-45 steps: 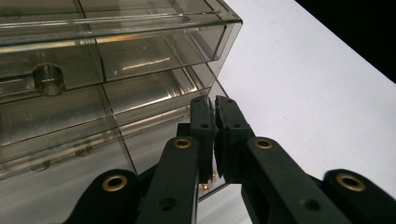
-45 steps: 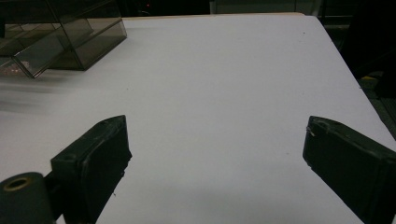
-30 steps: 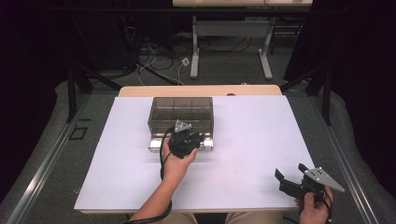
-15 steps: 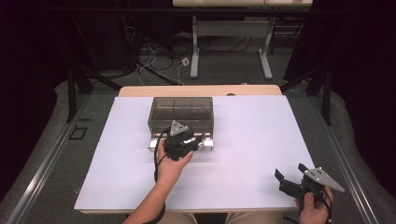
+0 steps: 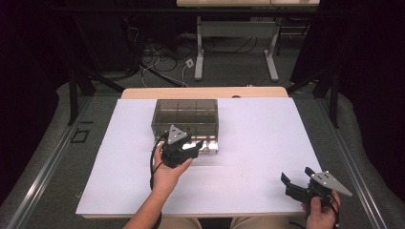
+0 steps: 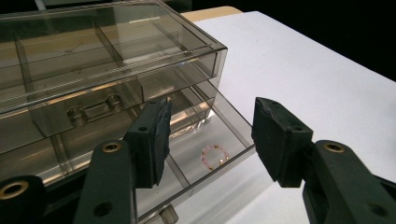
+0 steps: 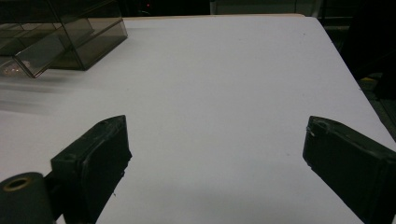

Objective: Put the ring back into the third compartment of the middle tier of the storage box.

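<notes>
Drawer box (image 5: pixel 185 120), smoked clear plastic, sits mid-bench toward the far side, its lower drawer (image 6: pixel 205 154) pulled out toward you. Nearest you, your right tool (image 5: pixel 303 186) rests low at the bench's (image 5: pixel 267 143) near right corner, released, jaws wide, nothing between them. It hasn't shifted in the last second. Farther in, your left tool (image 5: pixel 190 149) is released too, jaws apart over the open drawer, holding nothing. It has edged left and toward you since a second ago (drifting off the drawer front). A small pink bead ring (image 6: pixel 215 156) lies in the drawer's front compartment, likely your next pick or a fresh drop; can't tell which.
</notes>
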`<state>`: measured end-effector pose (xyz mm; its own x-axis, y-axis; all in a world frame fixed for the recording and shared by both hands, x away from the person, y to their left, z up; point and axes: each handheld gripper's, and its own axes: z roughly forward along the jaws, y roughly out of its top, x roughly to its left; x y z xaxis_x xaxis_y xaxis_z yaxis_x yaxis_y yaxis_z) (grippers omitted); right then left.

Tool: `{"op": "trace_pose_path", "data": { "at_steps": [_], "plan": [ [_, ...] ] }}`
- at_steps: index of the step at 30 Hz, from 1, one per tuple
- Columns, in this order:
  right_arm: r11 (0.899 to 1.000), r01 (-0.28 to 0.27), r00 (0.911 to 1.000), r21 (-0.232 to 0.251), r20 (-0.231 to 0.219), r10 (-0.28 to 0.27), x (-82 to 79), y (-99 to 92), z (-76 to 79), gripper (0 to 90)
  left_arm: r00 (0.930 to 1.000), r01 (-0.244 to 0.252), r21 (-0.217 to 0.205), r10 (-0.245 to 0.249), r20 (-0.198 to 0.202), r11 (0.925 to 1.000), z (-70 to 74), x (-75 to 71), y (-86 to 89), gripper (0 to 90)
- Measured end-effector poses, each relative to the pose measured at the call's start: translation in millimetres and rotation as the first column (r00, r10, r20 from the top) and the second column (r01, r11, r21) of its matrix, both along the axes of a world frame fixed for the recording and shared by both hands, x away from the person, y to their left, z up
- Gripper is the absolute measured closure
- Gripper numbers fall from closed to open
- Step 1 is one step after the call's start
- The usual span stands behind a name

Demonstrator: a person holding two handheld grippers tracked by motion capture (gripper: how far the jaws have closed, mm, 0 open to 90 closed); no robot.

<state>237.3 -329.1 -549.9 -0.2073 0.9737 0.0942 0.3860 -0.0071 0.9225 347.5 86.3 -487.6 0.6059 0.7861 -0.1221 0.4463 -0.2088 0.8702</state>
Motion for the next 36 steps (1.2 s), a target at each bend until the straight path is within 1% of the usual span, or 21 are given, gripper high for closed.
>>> {"op": "trace_pose_path", "data": {
  "at_steps": [4, 8, 11, 12, 13, 17, 18, 20, 21, 22, 24, 25, 26, 27, 29, 30, 31, 32, 34, 35, 36],
  "plan": [
    [1.000, -0.004, 1.0000, -0.001, 0.001, 0.004, 0.2, 0.7, -0.2, 6.9, 1.0000, 0.000, -0.006, 0.000, -0.005, 1.0000, 1.4, -2.8, 4.8, 43.3],
    [1.000, -0.004, 1.0000, -0.004, 0.002, 0.004, 0.4, 0.9, -0.1, 6.9, 1.0000, -0.007, -0.012, 0.007, -0.007, 0.9999, 3.6, -7.3, 10.7, 38.6],
    [1.000, -0.003, 1.0000, -0.002, 0.002, 0.003, 0.3, 1.0, -0.1, 6.9, 0.9998, -0.021, -0.008, 0.021, 0.003, 0.9998, 5.0, -10.7, 15.5, 33.6],
    [1.000, -0.006, 1.0000, -0.001, 0.008, 0.006, 0.6, 1.0, -0.3, 6.9, 0.9997, -0.026, -0.003, 0.026, 0.006, 0.9997, 5.4, -11.7, 17.2, 33.6],
    [1.000, -0.004, 1.0000, 0.002, 0.006, 0.004, 0.4, 1.1, -0.2, 6.9, 0.9993, -0.034, 0.009, 0.034, 0.014, 0.9994, 6.2, -13.6, 20.7, 29.9],
    [1.000, -0.005, 1.0000, 0.000, 0.002, 0.005, 0.0, 1.2, 0.2, 6.9, 0.9988, -0.041, 0.014, 0.040, 0.026, 0.9991, 7.2, -17.2, 25.8, 22.7],
    [1.000, -0.006, 1.0000, -0.002, 0.002, 0.006, 0.2, 1.0, 0.1, 6.9, 0.9981, -0.052, 0.011, 0.052, 0.034, 0.9986, 7.5, -19.4, 29.3, 20.3],
    [1.000, -0.003, 1.0000, -0.002, 0.001, 0.003, 0.3, 1.3, -0.1, 6.9, 0.9978, -0.055, 0.010, 0.055, 0.037, 0.9984, 7.6, -20.3, 31.4, 16.2],
    [1.000, -0.002, 1.0000, 0.001, 0.008, 0.002, 0.5, 1.8, -0.4, 6.9, 0.9976, -0.057, 0.007, 0.057, 0.040, 0.9984, 8.0, -22.3, 35.7, 16.2],
    [1.000, -0.001, 1.0000, -0.003, 0.001, 0.001, 0.1, 1.7, 0.0, 6.9, 0.9974, -0.060, 0.002, 0.060, 0.040, 0.9982, 7.9, -23.9, 39.1, 16.1],
    [1.000, -0.004, 1.0000, -0.002, 0.003, 0.004, 0.3, 1.6, 0.1, 6.9, 0.9972, -0.064, -0.002, 0.064, 0.040, 0.9980, 8.0, -24.9, 41.4, 15.6],
    [1.000, -0.005, 1.0000, 0.000, 0.003, 0.005, 0.3, 1.5, 0.0, 6.9, 0.9967, -0.072, -0.015, 0.073, 0.037, 0.9973, 7.3, -27.1, 48.5, 14.8],
    [1.000, -0.003, 1.0000, -0.002, 0.000, 0.003, 0.2, 1.5, 0.1, 6.9, 0.9962, -0.079, -0.026, 0.080, 0.035, 0.9965, 6.6, -28.3, 52.8, 13.7],
    [1.000, 0.000, 1.0000, 0.002, 0.005, 0.000, 0.5, 1.9, -0.4, 6.9, 0.9962, -0.079, -0.026, 0.080, 0.035, 0.9965, 6.6, -28.3, 52.8, 12.0],
    [1.000, -0.005, 1.0000, -0.001, 0.001, 0.005, 0.5, 2.0, -0.3, 6.9, 0.9950, -0.095, -0.052, 0.096, 0.027, 0.9941, 5.4, -31.6, 63.7, 10.2],
    [1.000, -0.005, 1.0000, -0.001, 0.001, 0.005, 0.5, 2.0, -0.3, 6.9, 0.9950, -0.095, -0.052, 0.096, 0.027, 0.9941, 5.4, -31.6, 63.7, 9.2],
    [1.000, -0.007, 1.0000, 0.004, 0.004, 0.007, 0.7, 2.6, -0.6, 6.9, 0.9942, -0.103, -0.053, 0.104, 0.027, 0.9933, 5.0, -33.7, 70.4, 7.6],
    [1.000, -0.009, 1.0000, 0.001, -0.003, 0.009, 0.3, 2.4, -0.2, 6.9, 0.9942, -0.103, -0.053, 0.104, 0.027, 0.9933, 5.0, -33.7, 70.4, 6.5],
    [1.000, -0.007, 1.0000, 0.000, -0.003, 0.007, 0.2, 3.0, -0.2, 6.9, 0.9936, -0.107, -0.056, 0.109, 0.032, 0.9927, 4.1, -37.4, 81.3, 2.1],
    [1.000, -0.007, 1.0000, 0.000, -0.003, 0.007, 0.2, 3.0, -0.2, 6.9, 0.9936, -0.107, -0.056, 0.109, 0.032, 0.9927, 4.1, -37.4, 81.3, 0.2],
    [1.000, -0.008, 1.0000, 0.002, 0.005, 0.008, 0.9, 3.1, -0.7, 6.9, 0.9933, -0.106, -0.052, 0.108, 0.042, 0.9931, 2.5, -41.1, 88.3, 0.4]
  ]
}}
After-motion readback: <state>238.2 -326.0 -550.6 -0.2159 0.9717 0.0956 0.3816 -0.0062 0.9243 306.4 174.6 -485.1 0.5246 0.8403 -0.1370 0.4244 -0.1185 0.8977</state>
